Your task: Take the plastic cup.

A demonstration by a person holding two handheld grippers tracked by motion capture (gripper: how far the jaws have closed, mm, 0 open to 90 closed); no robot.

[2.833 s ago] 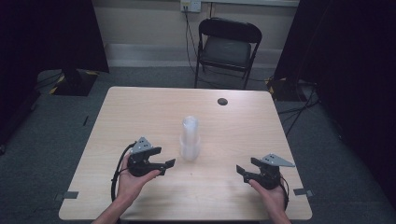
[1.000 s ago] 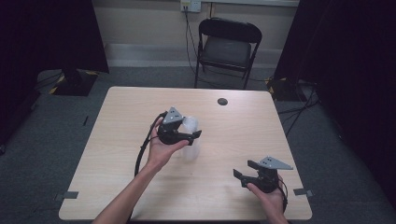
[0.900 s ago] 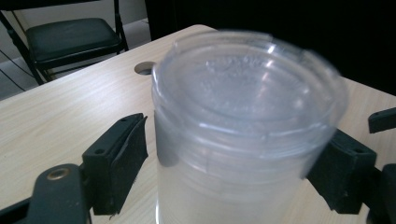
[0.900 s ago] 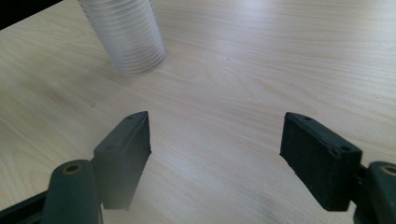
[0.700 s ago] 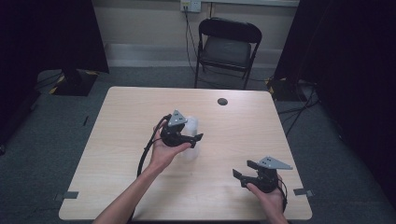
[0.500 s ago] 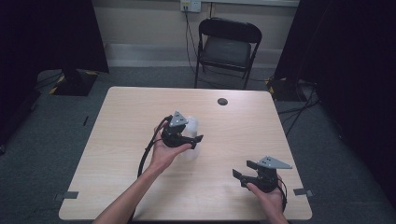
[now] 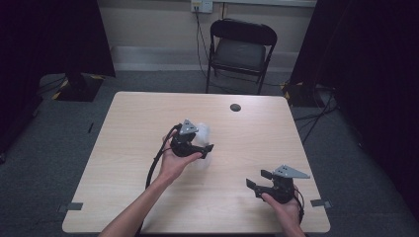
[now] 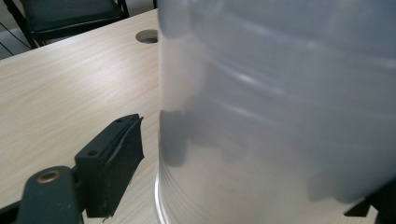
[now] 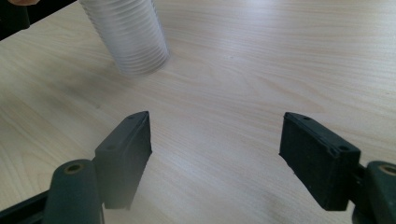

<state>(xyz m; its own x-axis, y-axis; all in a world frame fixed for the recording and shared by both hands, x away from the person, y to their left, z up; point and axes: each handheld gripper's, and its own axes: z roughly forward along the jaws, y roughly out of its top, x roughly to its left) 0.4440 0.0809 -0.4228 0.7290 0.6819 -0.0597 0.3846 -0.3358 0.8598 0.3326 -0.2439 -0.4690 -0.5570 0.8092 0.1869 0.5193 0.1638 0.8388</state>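
1. The stack of clear plastic cups (image 7: 201, 136) stands upright near the middle of your table (image 7: 128, 128). Its ribbed side (image 9: 133, 39) shows in the right gripper view. You cannot tell whether anything lies inside the cups.
2. Your left gripper (image 7: 200, 148) has the stack between its jaws. In the left gripper view the cup wall (image 8: 280, 116) stands right in front of the camera, and the one pad in sight is just beside that wall with a thin gap showing. The jaws have just been opening, then eased back a little; they stand wide around the stack, not pressing it.
3. Your right gripper (image 7: 258, 179) rests near the table's right front corner, well apart from the cups. Its jaws (image 9: 215, 158) are spread wide over bare wood, with nothing between them.
4. A small dark round hole (image 7: 235, 107) sits in the tabletop near the far edge, beyond the cups.
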